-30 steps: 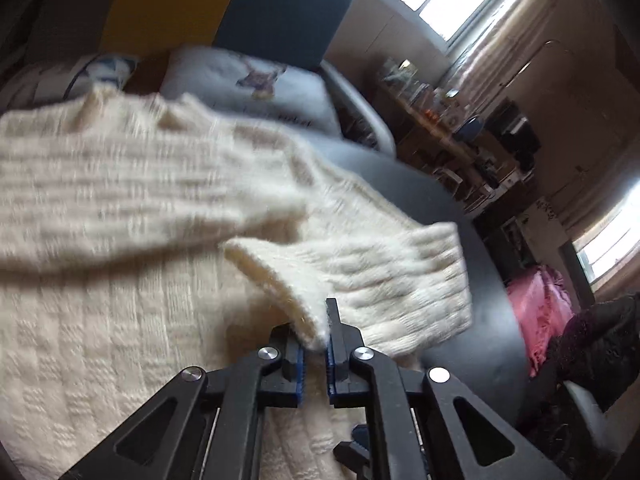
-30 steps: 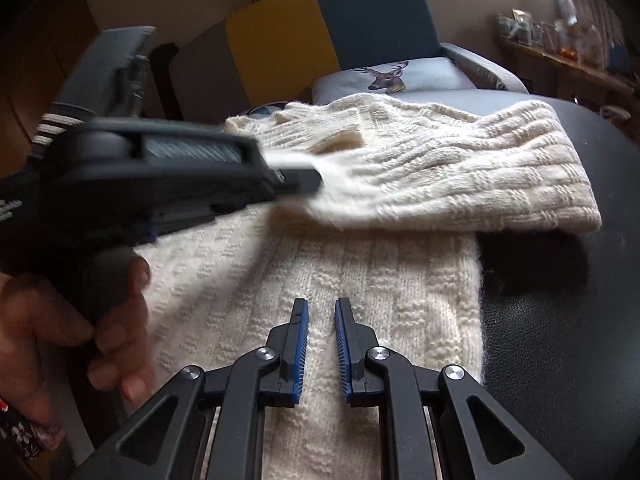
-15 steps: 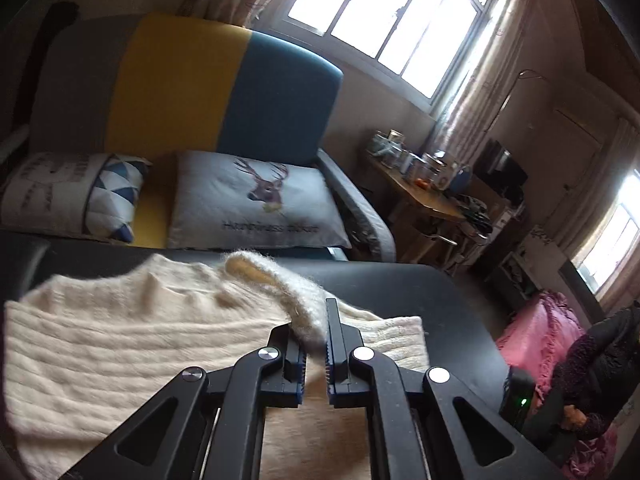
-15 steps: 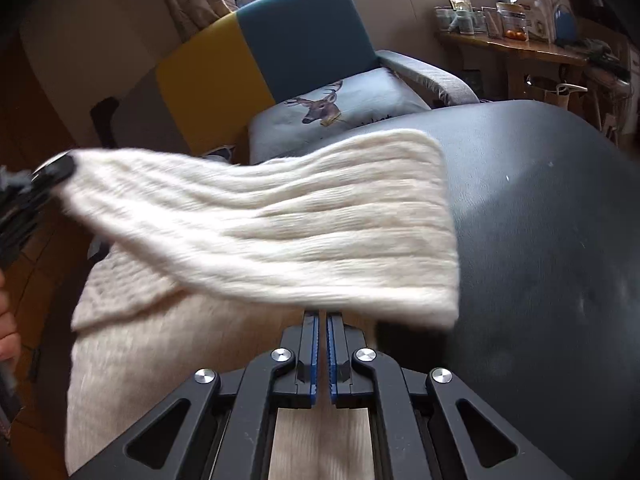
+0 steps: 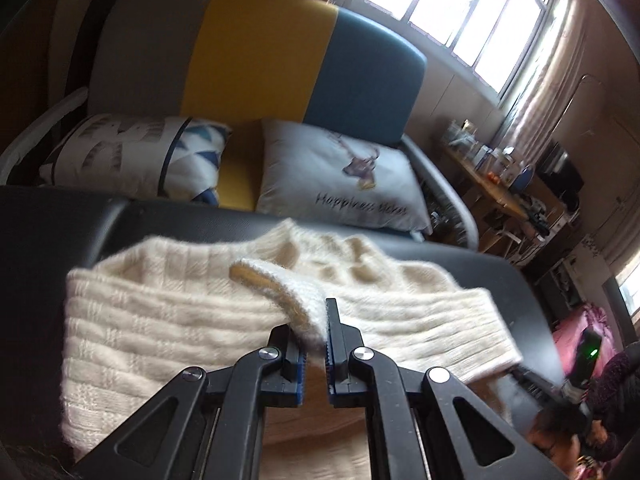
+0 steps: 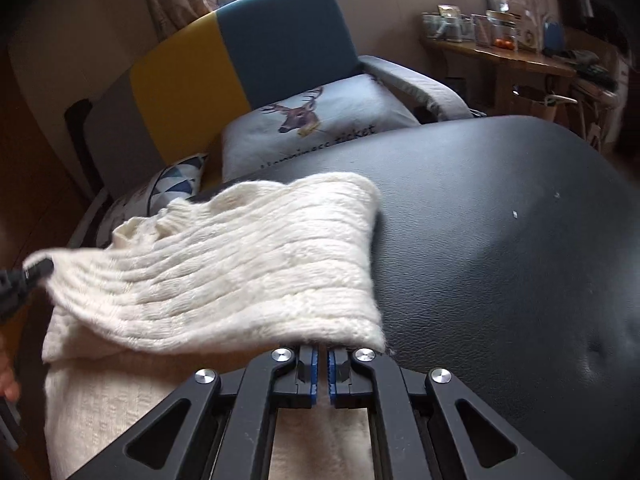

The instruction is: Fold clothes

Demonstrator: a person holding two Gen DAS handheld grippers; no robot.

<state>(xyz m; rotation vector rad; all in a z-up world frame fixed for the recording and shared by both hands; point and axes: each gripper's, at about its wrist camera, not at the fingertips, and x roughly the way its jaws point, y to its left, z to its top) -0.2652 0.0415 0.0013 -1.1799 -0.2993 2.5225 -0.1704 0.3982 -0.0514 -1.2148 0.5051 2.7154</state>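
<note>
Left wrist view: a cream knitted sweater (image 5: 168, 320) lies across the lower centre of the frame on a black leather-like worktop (image 5: 60, 232). The left gripper (image 5: 316, 344) sits at the bottom centre, its jaws closed on a folded edge of the sweater; the pinched knit rises as a ridge toward the frame's middle. At the lower right edge, blurred, the right gripper (image 5: 532, 384) meets the sweater's far corner. Behind the worktop, across the upper half, stands a sofa (image 5: 260, 48) with grey, yellow and blue panels, carrying a deer-print cushion (image 5: 340, 176) at centre and a triangle-print cushion (image 5: 136, 156) at left. A cluttered side table (image 5: 492, 176) stands at right under a window (image 5: 472, 4).

Right wrist view: the right gripper (image 6: 320, 364) occupies the bottom centre, its jaws nearly together on the near edge of the sweater (image 6: 240, 272), whose ribbed layer spreads over the left and centre of the frame. At the left edge the left gripper (image 6: 36, 272) holds the opposite corner, lifted off the layer beneath. Bare worktop (image 6: 500, 240) fills the right half. The deer-print cushion (image 6: 312, 116) and sofa (image 6: 224, 52) appear at upper centre.
</note>
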